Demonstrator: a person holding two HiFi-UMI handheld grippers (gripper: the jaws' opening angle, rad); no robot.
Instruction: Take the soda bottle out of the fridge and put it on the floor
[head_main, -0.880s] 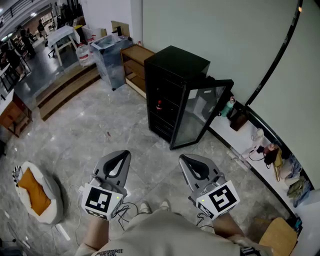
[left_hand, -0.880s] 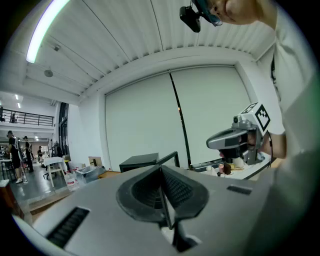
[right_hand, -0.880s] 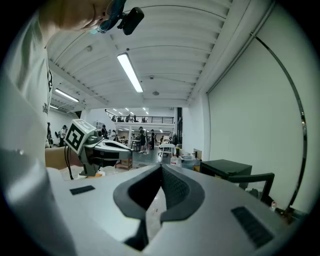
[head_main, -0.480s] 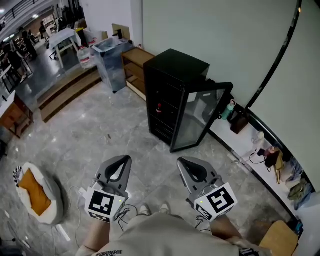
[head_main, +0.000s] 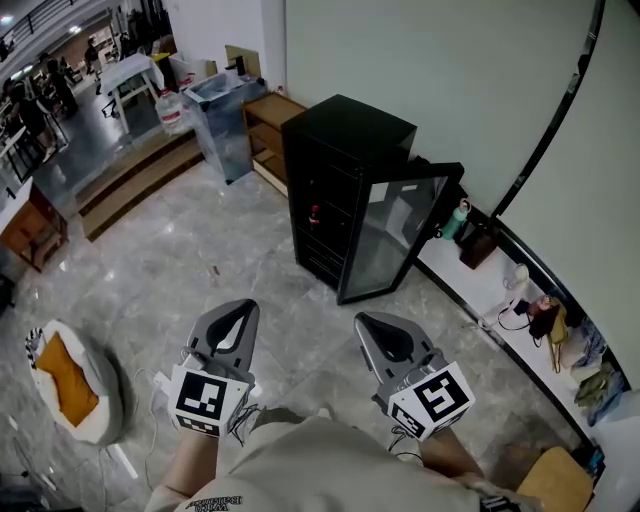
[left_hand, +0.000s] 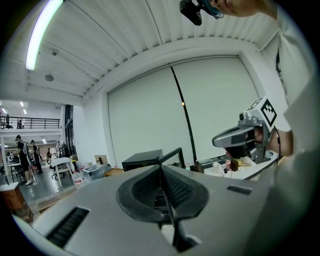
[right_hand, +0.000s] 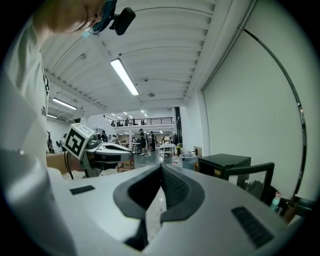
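A black fridge (head_main: 345, 150) stands against the wall with its glass door (head_main: 400, 235) swung open to the right. Inside, on a shelf, a small red-and-dark thing (head_main: 314, 212) shows, probably the soda bottle; it is too small to be sure. My left gripper (head_main: 243, 306) and right gripper (head_main: 366, 320) hang side by side above the floor, well short of the fridge. Both are shut with nothing in them. The left gripper view shows the jaws (left_hand: 161, 169) pressed together and the fridge (left_hand: 142, 160) far ahead. The right gripper (right_hand: 161, 168) is likewise shut, with the fridge (right_hand: 225, 164) to its right.
A white pet bed with an orange cushion (head_main: 65, 385) lies on the floor at left. Behind the fridge stand a wooden shelf (head_main: 268, 125) and a clear bin (head_main: 222, 110). A low ledge (head_main: 480, 290) with a green bottle (head_main: 456, 216) and bags runs along the right wall. Steps (head_main: 130, 175) lie back left.
The view has shifted slightly, so the fridge sits a little more to the left. Both grippers stay shut, low in front of the body. The feet are now hidden by the shirt.
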